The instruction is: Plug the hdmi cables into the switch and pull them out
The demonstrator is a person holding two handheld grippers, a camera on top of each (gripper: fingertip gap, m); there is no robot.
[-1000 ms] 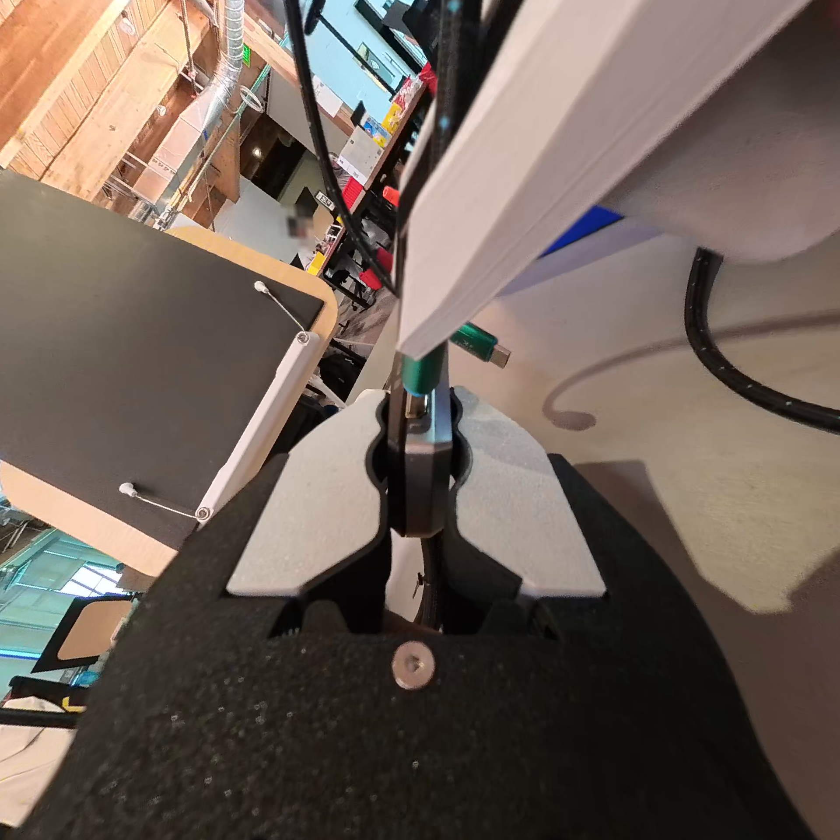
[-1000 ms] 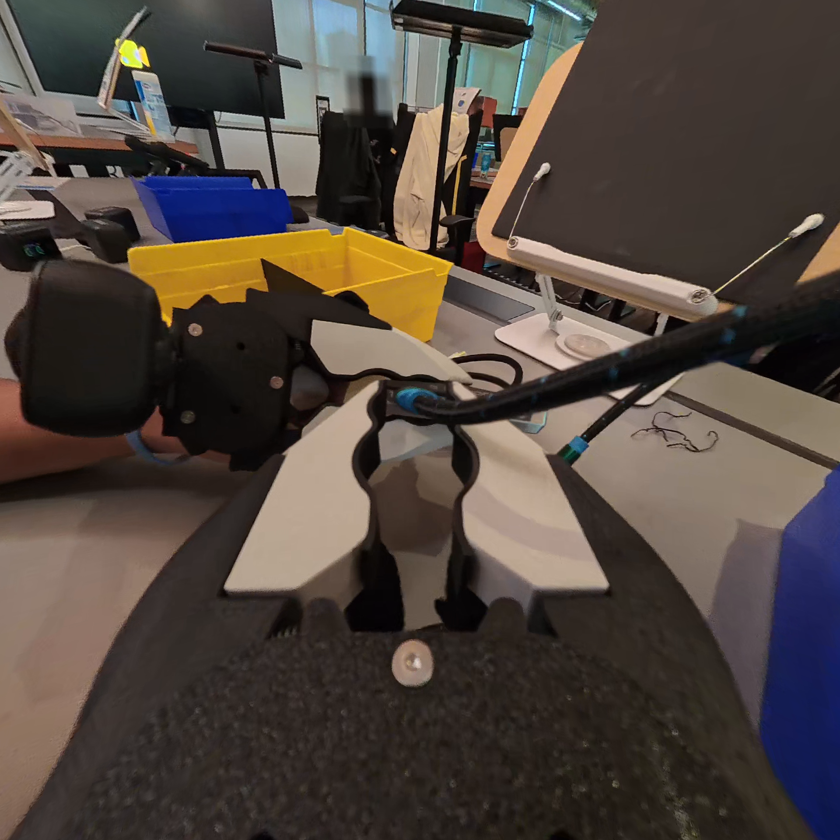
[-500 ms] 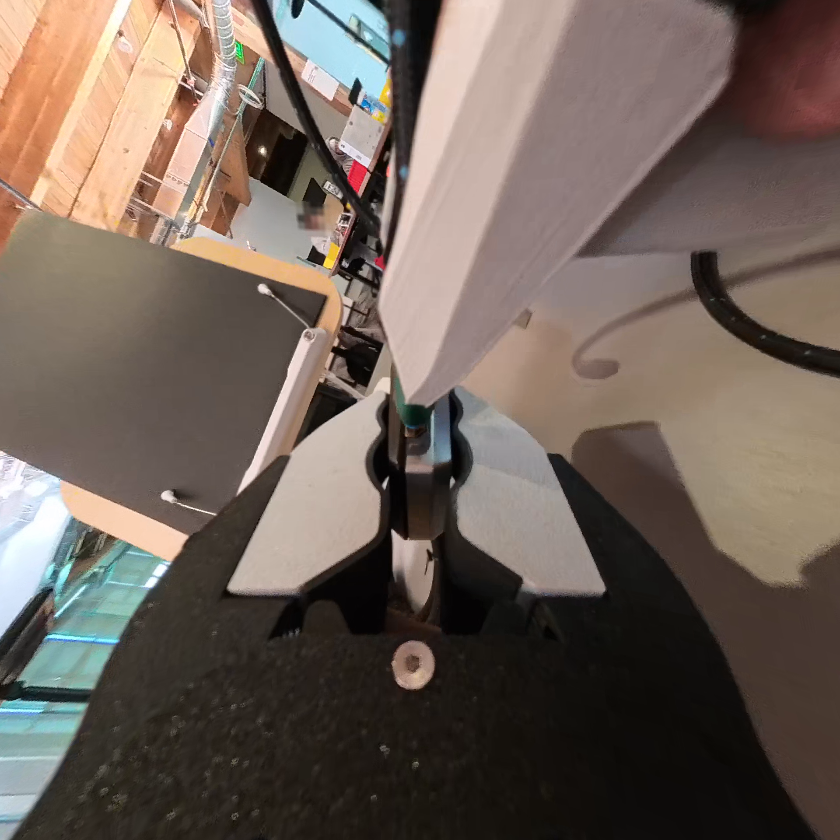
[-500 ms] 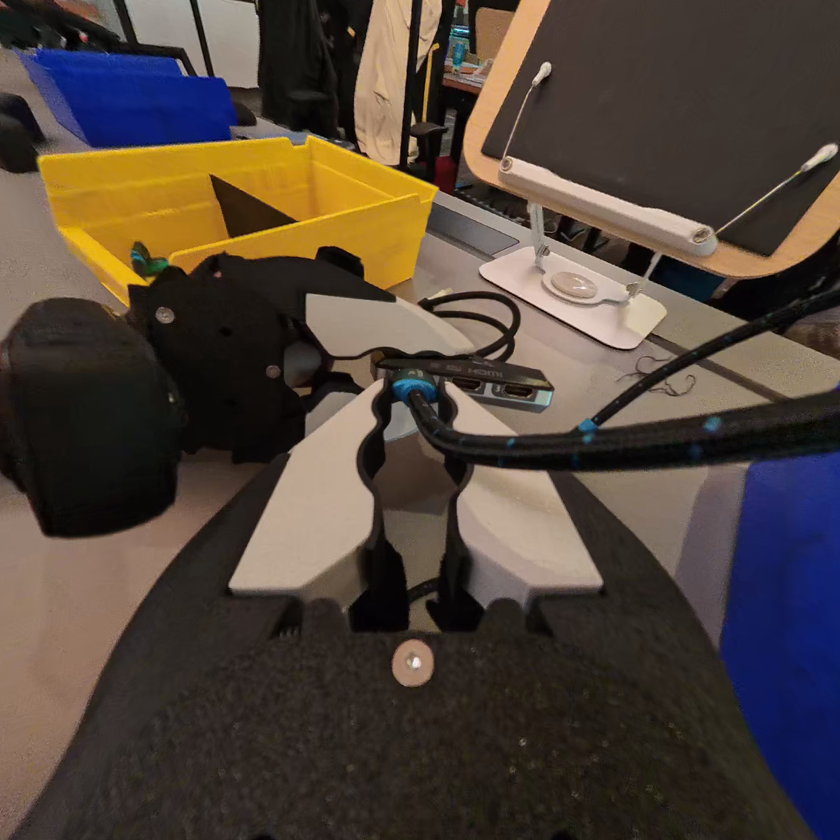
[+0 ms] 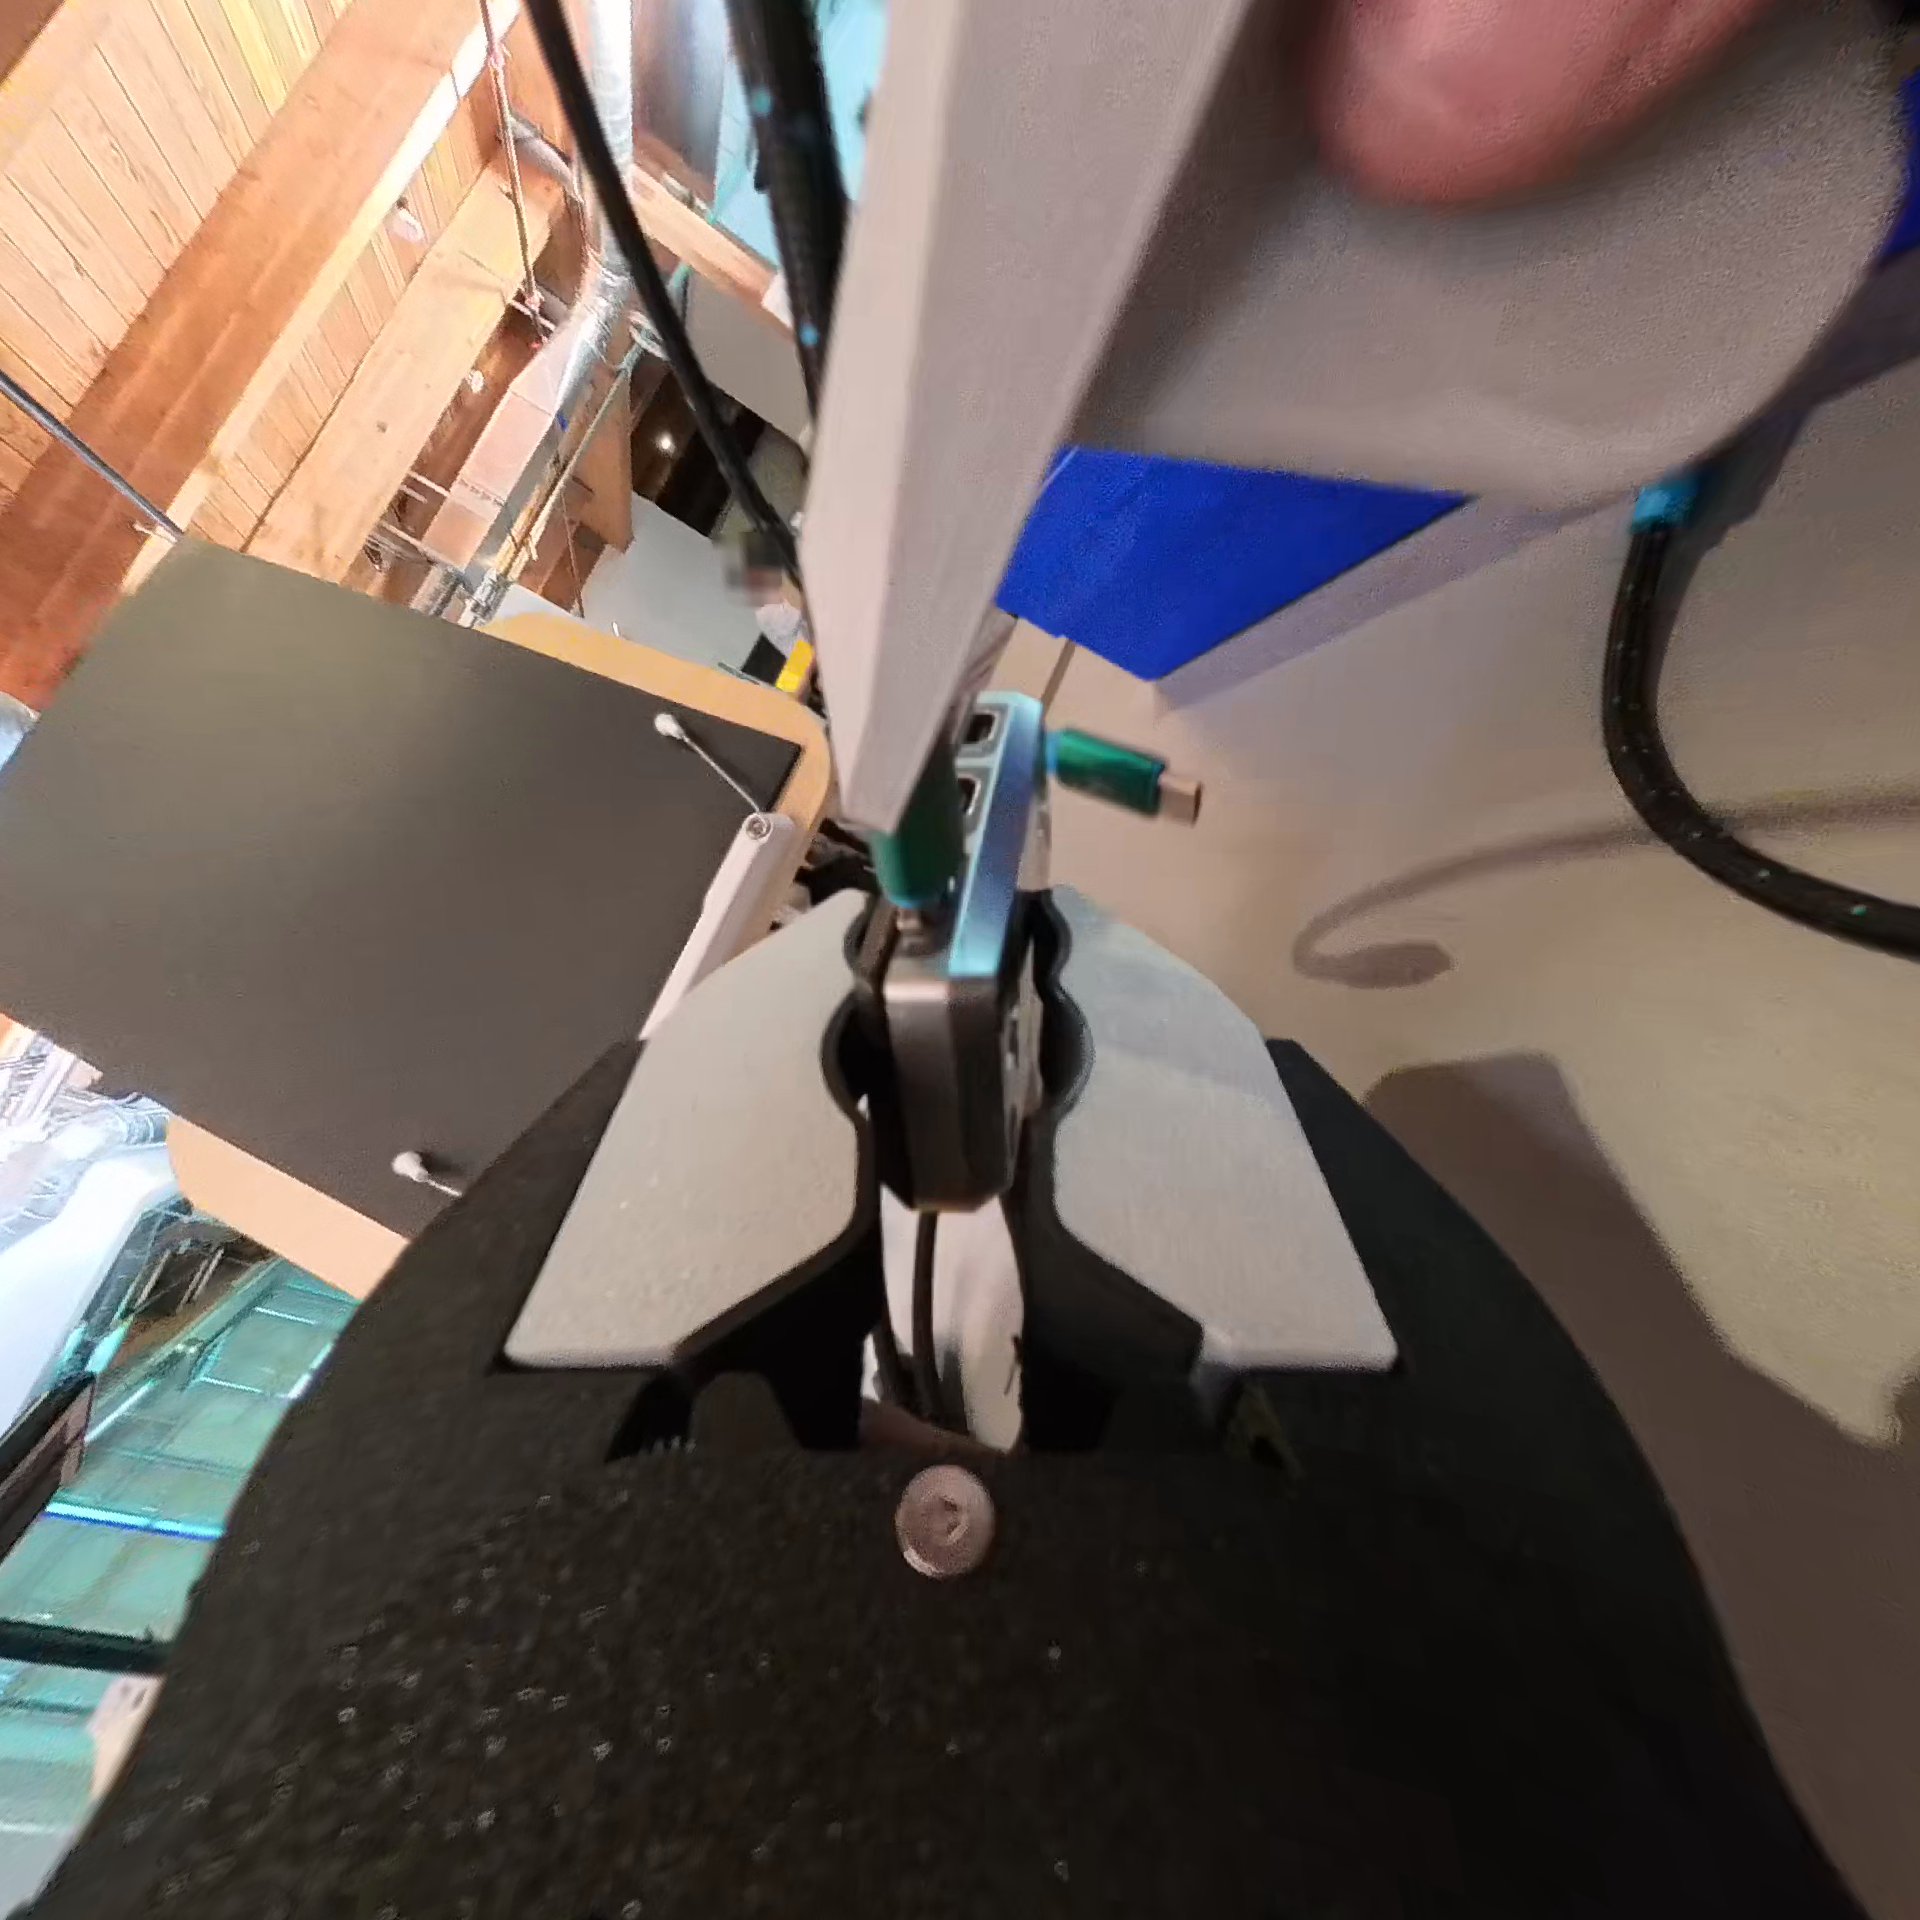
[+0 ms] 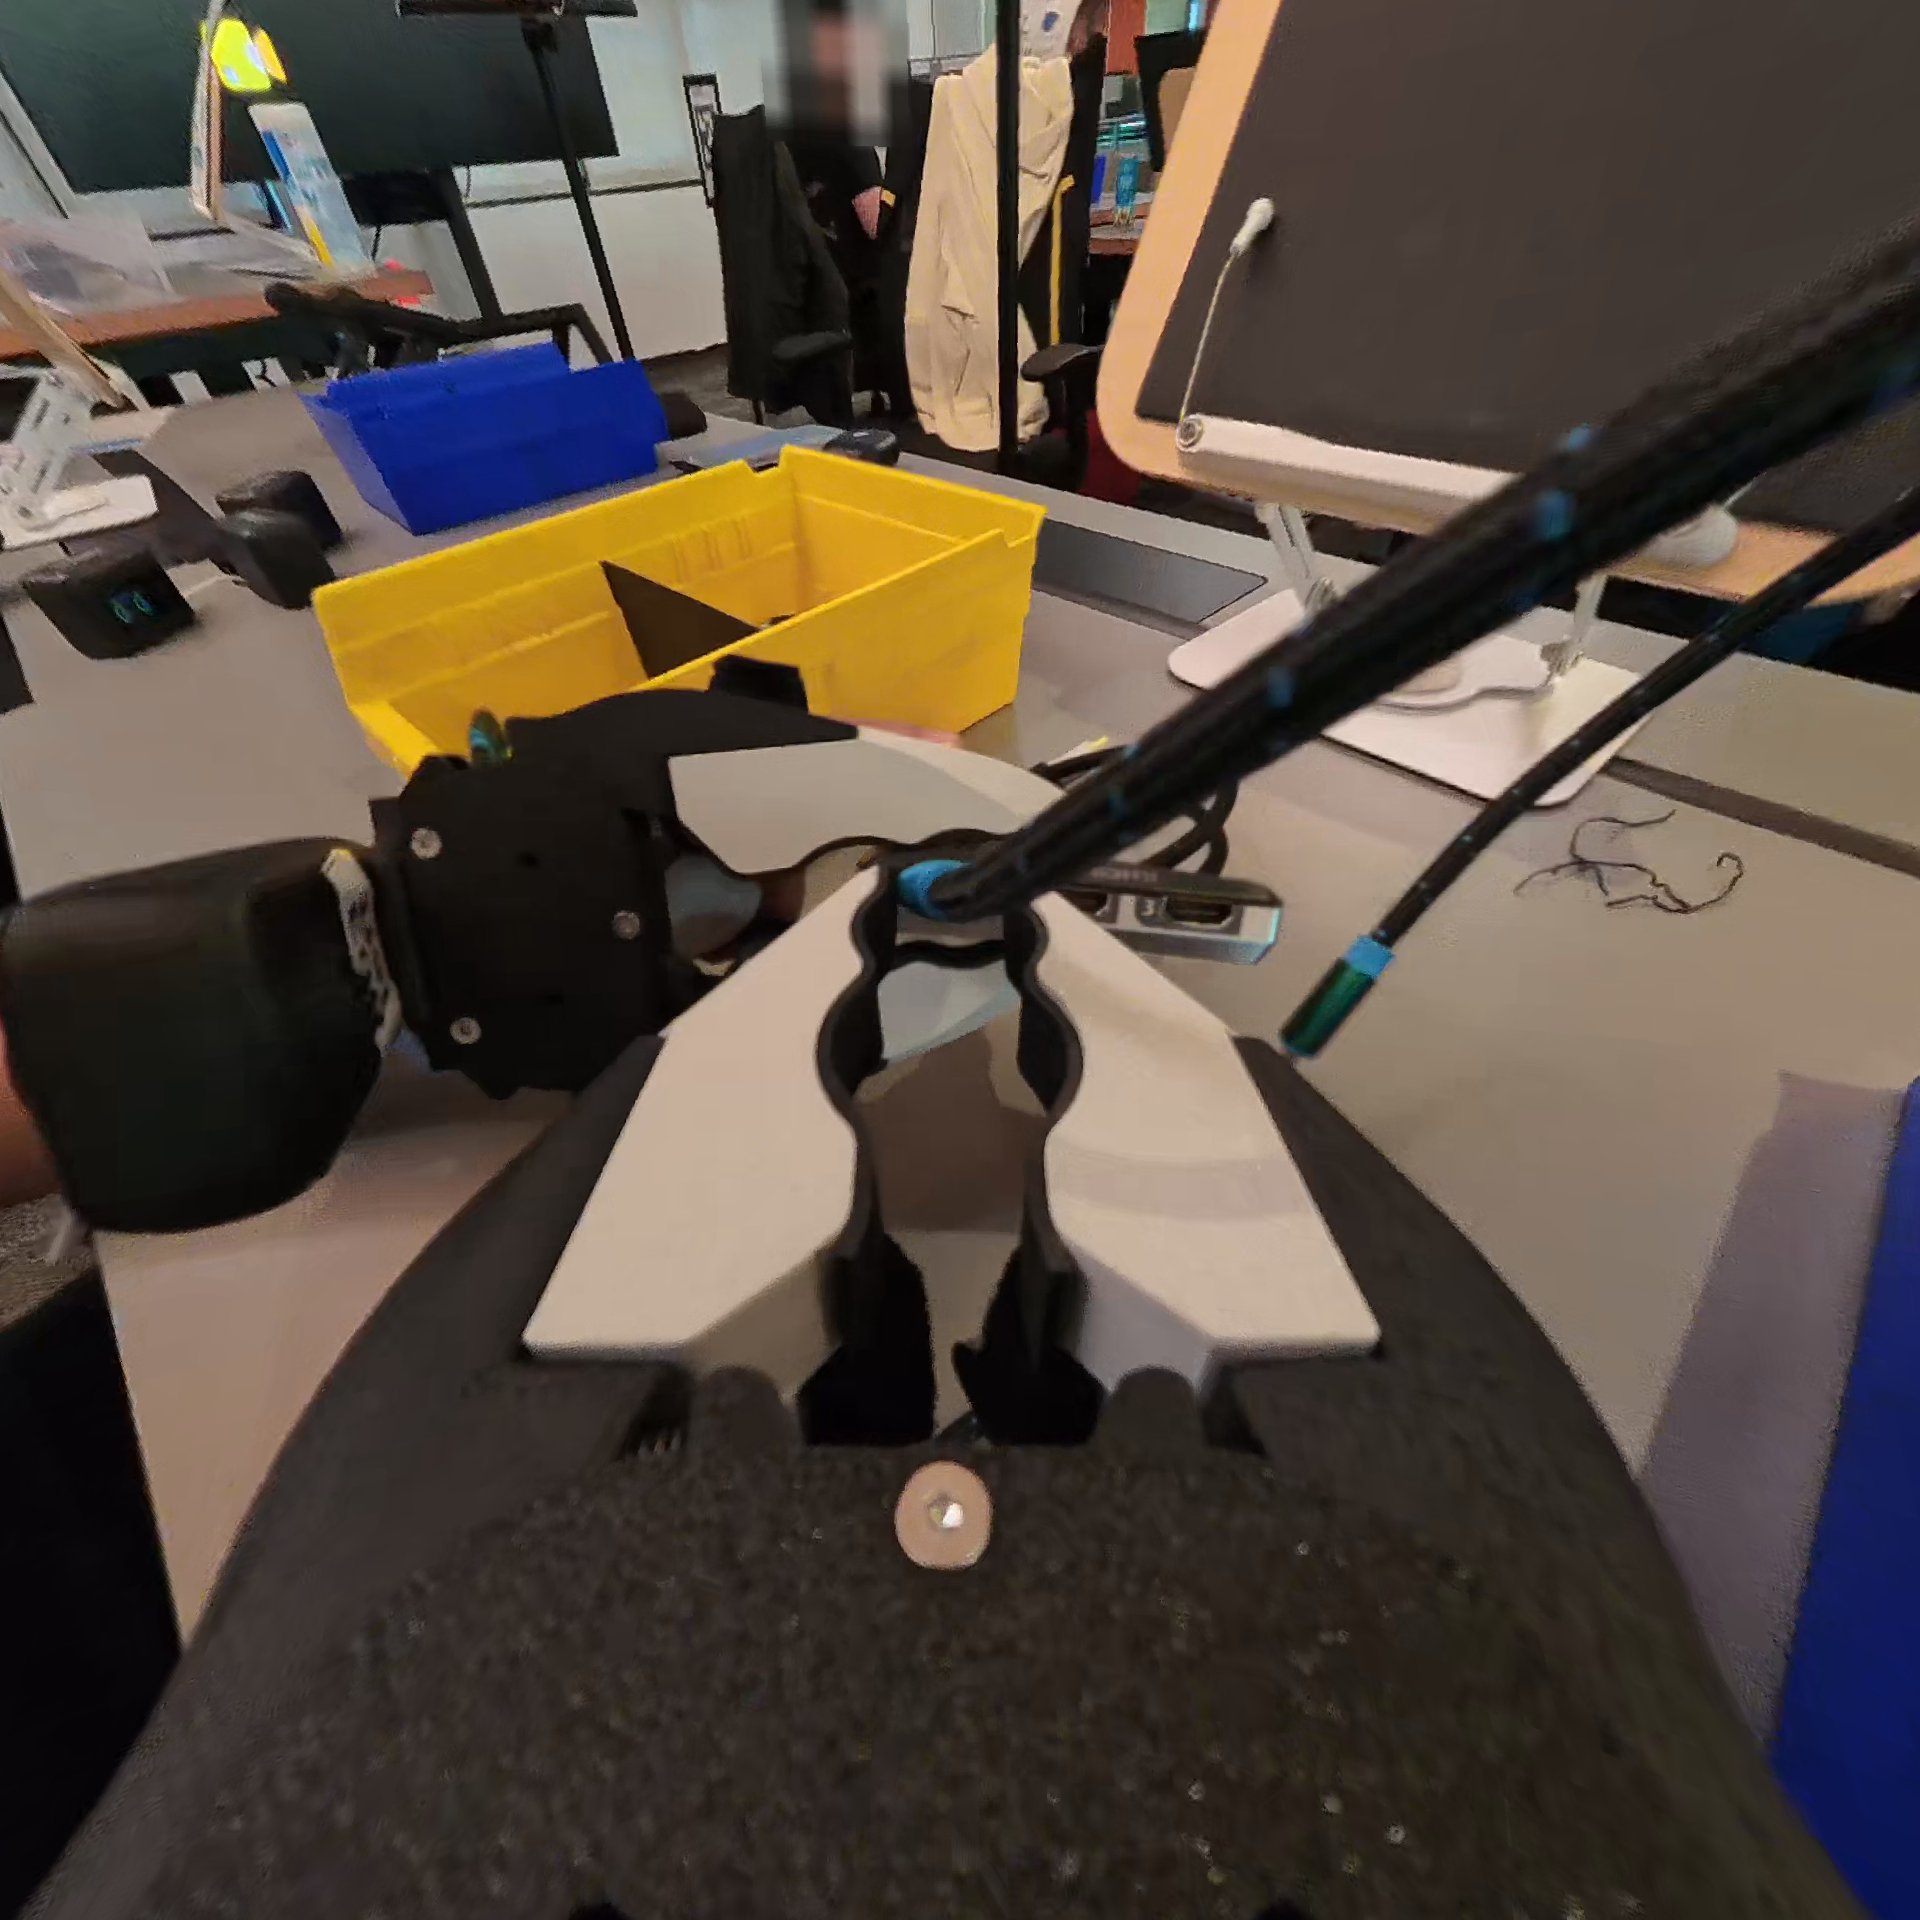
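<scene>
Bracing the slim grey metal HDMI switch [image 5: 961, 1049] at frame centre, your left gripper [image 5: 951, 1039] clamps it steady so your right gripper [image 6: 951, 914], seemingly pinching the teal-collared braided black cable plug [image 6: 925, 891], can seat it.

switch [image 5: 982, 883]: grey | cable [image 6: 1455, 603]: black, blue flecks | plug [image 5: 1107, 779]: green | bin [image 6: 675, 613]: yellow

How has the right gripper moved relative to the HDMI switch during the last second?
Yes. The right gripper has drawn back from the HDMI switch held by the left gripper, pulling the green plug partly out.
</scene>
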